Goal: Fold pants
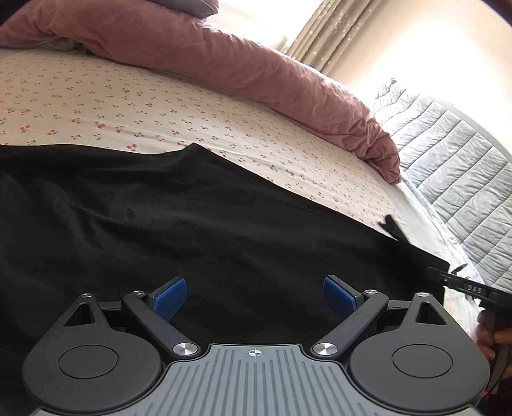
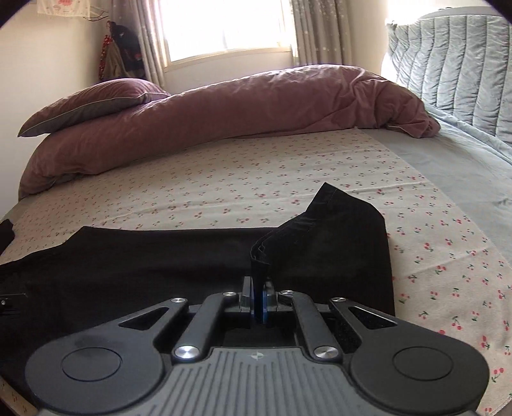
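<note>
Black pants [image 1: 198,224] lie spread on the cherry-print bed sheet [image 1: 128,105]. My left gripper [image 1: 254,296] is open just above the cloth, its blue pads [image 1: 169,297] wide apart and empty. My right gripper [image 2: 260,297] is shut on a fold of the black pants [image 2: 320,252] at their right end, and the pinched edge stands up from the jaws. The right gripper also shows at the right edge of the left wrist view [image 1: 470,288], at the pants' corner.
A rolled mauve duvet [image 2: 224,112] and a pillow [image 2: 96,102] lie along the far side of the bed. A grey quilted headboard [image 2: 454,57] stands at the right. A window with curtains [image 2: 224,28] is behind.
</note>
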`<state>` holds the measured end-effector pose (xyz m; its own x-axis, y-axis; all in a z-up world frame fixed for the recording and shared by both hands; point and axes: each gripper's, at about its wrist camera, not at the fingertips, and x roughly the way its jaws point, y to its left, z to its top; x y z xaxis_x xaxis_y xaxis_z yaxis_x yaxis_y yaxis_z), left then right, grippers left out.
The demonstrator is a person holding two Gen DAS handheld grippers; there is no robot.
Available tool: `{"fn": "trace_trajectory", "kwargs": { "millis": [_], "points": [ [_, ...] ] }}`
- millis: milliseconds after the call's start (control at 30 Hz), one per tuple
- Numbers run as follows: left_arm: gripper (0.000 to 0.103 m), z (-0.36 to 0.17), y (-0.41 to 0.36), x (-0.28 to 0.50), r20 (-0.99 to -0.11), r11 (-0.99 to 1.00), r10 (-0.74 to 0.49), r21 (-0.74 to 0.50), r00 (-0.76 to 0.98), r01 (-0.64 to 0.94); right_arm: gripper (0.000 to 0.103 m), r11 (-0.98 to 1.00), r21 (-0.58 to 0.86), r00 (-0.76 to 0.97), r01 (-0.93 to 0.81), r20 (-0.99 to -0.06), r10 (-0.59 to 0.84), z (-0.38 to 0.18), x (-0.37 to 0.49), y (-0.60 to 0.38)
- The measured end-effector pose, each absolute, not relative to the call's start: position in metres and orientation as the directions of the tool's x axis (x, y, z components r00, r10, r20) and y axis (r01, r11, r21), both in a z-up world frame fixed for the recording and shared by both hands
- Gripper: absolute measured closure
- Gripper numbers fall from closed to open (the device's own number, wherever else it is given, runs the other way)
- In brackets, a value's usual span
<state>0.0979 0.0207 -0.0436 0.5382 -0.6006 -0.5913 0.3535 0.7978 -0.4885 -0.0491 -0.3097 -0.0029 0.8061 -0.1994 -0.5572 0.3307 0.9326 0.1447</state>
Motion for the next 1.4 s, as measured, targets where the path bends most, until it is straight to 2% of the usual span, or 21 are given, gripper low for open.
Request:
{"fn": "trace_trajectory", "kwargs": {
  "millis": [133, 233, 500, 600, 767, 833, 867, 900, 967, 1033, 1200, 1300, 1400],
  "points": [
    [0.011, -0.048, 0.013, 0.104, -0.561, 0.745, -0.663, -0.565, 0.496, 0.355, 0.098, 0.97, 0.138, 0.806, 0.202, -0.585, -0.084, -0.006, -0.028, -0.275],
    [0.019, -0.053, 0.006, 0.11, -0.535, 0.694, -0.714, -0.626, 0.452, 0.355, 0.097, 0.985, 0.135, 0.798, 0.106, -0.603, -0.004, -0.009, -0.019, -0.247],
    [0.05, -0.08, -0.009, 0.132, -0.464, 0.555, -0.819, -0.791, 0.338, 0.259, 0.097, 0.974, 0.206, 0.765, -0.093, -0.612, 0.202, -0.01, -0.01, -0.204],
    [0.061, -0.087, -0.013, 0.14, -0.466, 0.55, -0.816, -0.807, 0.342, 0.213, 0.097, 0.965, 0.226, 0.755, -0.13, -0.608, 0.244, -0.008, -0.011, -0.198],
    [0.073, -0.095, -0.023, 0.149, -0.465, 0.556, -0.803, -0.81, 0.372, 0.188, 0.096, 0.934, 0.31, 0.742, -0.176, -0.582, 0.333, -0.005, -0.011, -0.198],
    [0.082, -0.094, -0.026, 0.15, -0.471, 0.575, -0.786, -0.795, 0.4, 0.195, 0.095, 0.927, 0.324, 0.736, -0.19, -0.577, 0.353, -0.005, -0.012, -0.196],
    [0.09, -0.094, -0.027, 0.15, -0.479, 0.594, -0.771, -0.779, 0.419, 0.203, 0.094, 0.926, 0.321, 0.733, -0.199, -0.578, 0.358, -0.006, -0.011, -0.195],
    [0.1, -0.093, -0.029, 0.15, -0.492, 0.615, -0.755, -0.76, 0.434, 0.21, 0.089, 0.923, 0.321, 0.726, -0.212, -0.581, 0.368, -0.006, -0.012, -0.194],
    [0.102, -0.09, -0.031, 0.148, -0.526, 0.664, -0.721, -0.711, 0.451, 0.233, 0.079, 0.919, 0.324, 0.716, -0.225, -0.585, 0.382, -0.004, -0.014, -0.193],
    [0.102, -0.083, -0.032, 0.146, -0.549, 0.705, -0.691, -0.655, 0.47, 0.271, 0.057, 0.916, 0.325, 0.728, -0.237, -0.565, 0.388, -0.001, -0.016, -0.194],
    [0.102, -0.059, -0.018, 0.139, -0.579, 0.785, -0.614, -0.522, 0.536, 0.334, 0.052, 0.924, 0.326, 0.76, -0.198, -0.544, 0.355, 0.002, -0.016, -0.205],
    [0.102, -0.05, 0.0, 0.137, -0.601, 0.827, -0.558, -0.46, 0.572, 0.323, 0.043, 0.952, 0.281, 0.763, -0.121, -0.587, 0.27, -0.005, -0.006, -0.207],
    [0.102, -0.043, 0.026, 0.138, -0.618, 0.856, -0.51, -0.433, 0.598, 0.284, 0.04, 0.975, 0.218, 0.743, -0.051, -0.644, 0.183, -0.015, 0.004, -0.207]
  ]
}}
